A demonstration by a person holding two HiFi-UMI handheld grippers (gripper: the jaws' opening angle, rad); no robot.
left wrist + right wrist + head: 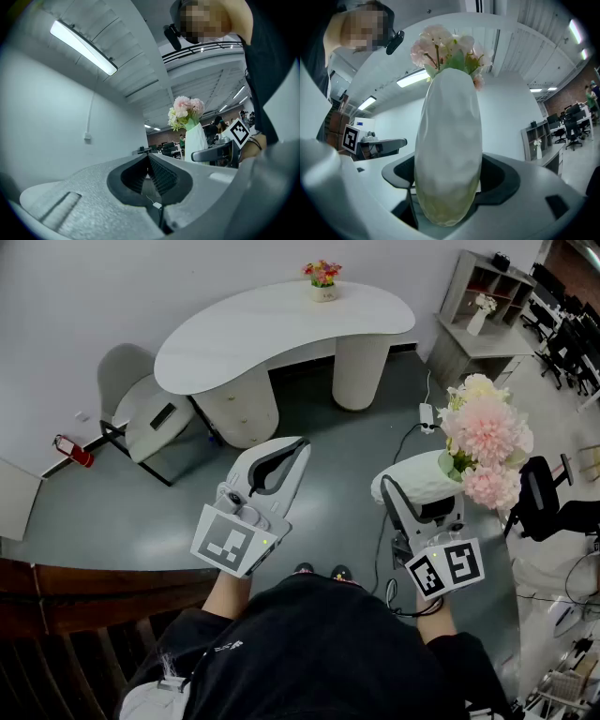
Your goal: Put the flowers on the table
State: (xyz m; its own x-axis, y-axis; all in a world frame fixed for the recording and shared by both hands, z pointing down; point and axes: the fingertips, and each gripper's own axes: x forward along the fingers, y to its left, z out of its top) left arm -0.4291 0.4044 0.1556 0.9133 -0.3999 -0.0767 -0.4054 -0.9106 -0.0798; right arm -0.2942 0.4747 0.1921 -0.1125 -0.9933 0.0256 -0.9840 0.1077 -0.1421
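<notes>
The right gripper (pixel 450 183) has its jaws spread wide and clamped on the belly of a tall white dimpled vase (pixel 449 136). The vase stands upright between them, with the bunch of pale pink and cream artificial flowers (pixel 446 46) rising from its mouth. The left gripper (pixel 151 174) has its ribbed pads pressed together on nothing.

So the pick-up is done. The carry and the set-down are left, judging by how far off the goal lies. The white kidney-shaped table on two round pedestals (pixel 281 326) is well apart from the grippers, across a stretch of grey floor.

Its top is bare apart from a small white pot of red and yellow flowers (pixel 322 277) at the far edge, so room looks plentiful. A grey padded chair (pixel 141 411) stands by the table's left end. A white power strip with its cable (pixel 424 414) lies on the floor to the right of the path and could catch a foot. Further right is a grey shelf unit (pixel 483 306)
</notes>
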